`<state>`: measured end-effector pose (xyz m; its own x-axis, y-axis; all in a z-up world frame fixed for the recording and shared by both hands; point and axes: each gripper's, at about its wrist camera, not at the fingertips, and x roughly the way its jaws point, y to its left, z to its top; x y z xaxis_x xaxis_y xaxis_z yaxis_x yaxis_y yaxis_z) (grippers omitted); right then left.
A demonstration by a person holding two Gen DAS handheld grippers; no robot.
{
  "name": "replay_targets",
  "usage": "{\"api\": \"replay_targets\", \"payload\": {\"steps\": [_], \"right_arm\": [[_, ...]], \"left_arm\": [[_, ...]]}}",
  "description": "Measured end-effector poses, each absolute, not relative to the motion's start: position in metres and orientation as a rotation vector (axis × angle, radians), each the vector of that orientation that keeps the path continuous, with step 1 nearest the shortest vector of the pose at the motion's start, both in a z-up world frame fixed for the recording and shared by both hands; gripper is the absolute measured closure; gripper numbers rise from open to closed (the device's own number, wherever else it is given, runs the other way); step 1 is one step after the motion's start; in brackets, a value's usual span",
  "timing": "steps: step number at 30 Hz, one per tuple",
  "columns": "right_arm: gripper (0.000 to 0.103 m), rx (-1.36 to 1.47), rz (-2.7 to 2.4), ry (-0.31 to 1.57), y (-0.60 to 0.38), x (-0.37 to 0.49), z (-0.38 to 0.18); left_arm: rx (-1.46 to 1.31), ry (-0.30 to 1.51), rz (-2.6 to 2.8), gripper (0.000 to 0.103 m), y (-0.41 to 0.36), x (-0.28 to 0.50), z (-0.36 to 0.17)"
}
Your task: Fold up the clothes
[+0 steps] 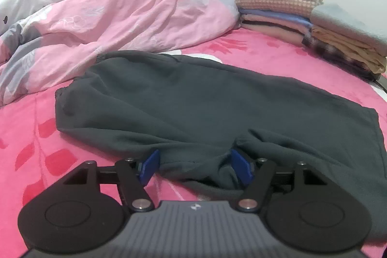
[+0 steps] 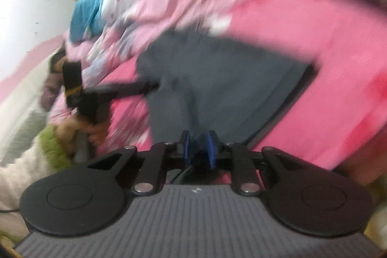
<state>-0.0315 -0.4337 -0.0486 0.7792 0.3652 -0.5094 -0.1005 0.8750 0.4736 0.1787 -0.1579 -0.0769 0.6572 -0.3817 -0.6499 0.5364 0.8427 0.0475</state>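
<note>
A dark grey garment point(image 1: 198, 108) lies spread flat on the pink bed sheet point(image 1: 278, 55). My left gripper point(image 1: 194, 165) is open at the garment's near edge, and its blue fingers point(image 1: 150, 163) stand wide apart on either side of a bunched fold. In the blurred right wrist view the same dark grey garment point(image 2: 217, 74) lies ahead, and my right gripper point(image 2: 198, 149) is shut on a pinch of its near edge. The left gripper point(image 2: 147, 86) shows there too, at the garment's left side, held by a person's hand point(image 2: 94, 132).
A crumpled pink and white duvet point(image 1: 108, 16) is heaped behind the garment on the left. A stack of folded clothes point(image 1: 278, 6) and a second folded pile point(image 1: 348, 40) sit at the back right. A blue pillow point(image 2: 84, 18) lies beyond the duvet.
</note>
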Motion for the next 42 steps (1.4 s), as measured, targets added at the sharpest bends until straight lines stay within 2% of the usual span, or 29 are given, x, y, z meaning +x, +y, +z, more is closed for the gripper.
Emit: {"api": "replay_targets", "payload": {"steps": [4, 9, 12, 17, 23, 28, 32, 35, 37, 42], "right_arm": [[0.088, 0.262, 0.339, 0.514, -0.411, -0.033, -0.029], [0.089, 0.105, 0.453, 0.567, -0.360, -0.007, -0.048], [0.091, 0.110, 0.393, 0.672, -0.354, 0.015, -0.069], [0.091, 0.118, 0.385, 0.662, -0.355, 0.019, -0.073], [0.088, 0.199, 0.434, 0.628, -0.366, 0.007, -0.066], [0.088, 0.424, 0.413, 0.549, -0.435, -0.008, -0.046], [0.089, 0.538, 0.447, 0.681, -0.469, 0.024, -0.063], [0.094, 0.611, 0.538, 0.812, -0.470, 0.056, -0.089], [0.098, 0.553, 0.608, 0.853, -0.458, 0.066, -0.096], [0.099, 0.382, 0.808, 0.892, -0.442, 0.047, -0.093]], "left_arm": [[0.241, 0.687, -0.501, 0.029, -0.157, 0.180, -0.077], [0.230, 0.666, -0.474, 0.029, -0.150, 0.174, -0.070], [0.226, 0.647, -0.458, 0.029, -0.145, 0.169, -0.064], [0.213, 0.554, -0.523, 0.028, -0.144, 0.134, -0.043], [0.375, 0.607, -0.598, 0.027, -0.192, 0.121, -0.068], [0.304, 0.650, -0.582, 0.027, -0.190, 0.138, -0.078], [0.242, 0.706, -0.596, 0.025, -0.180, 0.149, -0.081], [0.179, 0.753, -0.602, 0.025, -0.174, 0.162, -0.082], [0.157, 0.774, -0.603, 0.025, -0.173, 0.169, -0.082], [0.171, 0.787, -0.608, 0.025, -0.176, 0.173, -0.083]]}}
